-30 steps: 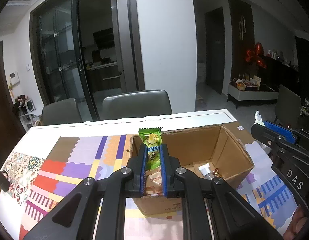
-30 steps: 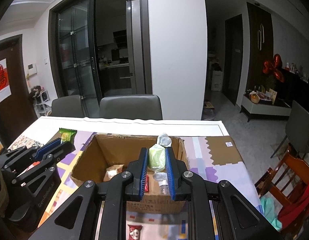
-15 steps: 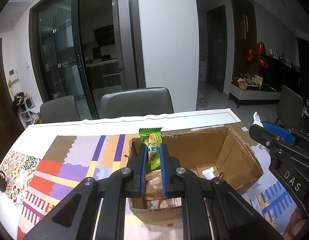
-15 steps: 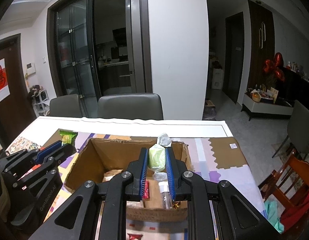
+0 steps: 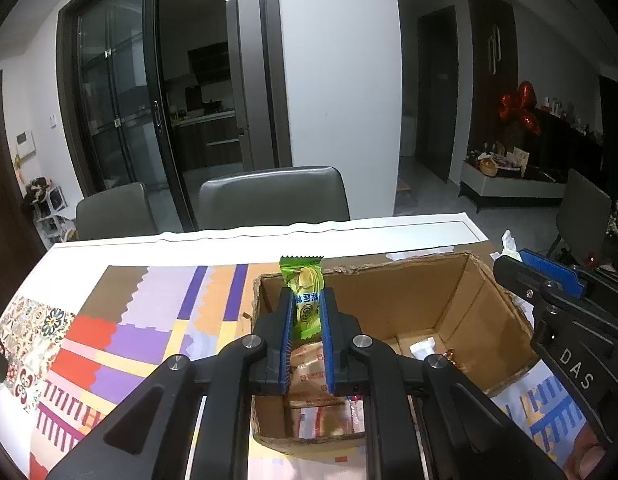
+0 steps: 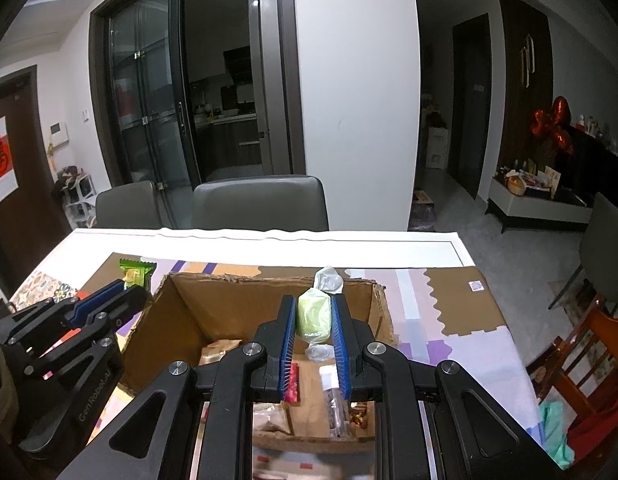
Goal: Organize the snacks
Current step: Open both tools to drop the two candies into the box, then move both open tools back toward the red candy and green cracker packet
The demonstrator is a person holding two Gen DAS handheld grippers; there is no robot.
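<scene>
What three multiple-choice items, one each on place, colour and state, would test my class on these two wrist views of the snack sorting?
1. Where does the cardboard box stand?
A. on the patterned tablecloth
B. on a chair
C. on the floor

2. What colour is the wrapper of the snack in the left gripper?
A. red
B. green
C. black

3. How does the right gripper stand?
A. open and empty
B. shut on a pale green candy
C. lying in the box

Key: 1 A, the cloth shows around its base; 2 B, the wrapper is bright green; 3 B, both jaws press its sides.
</scene>
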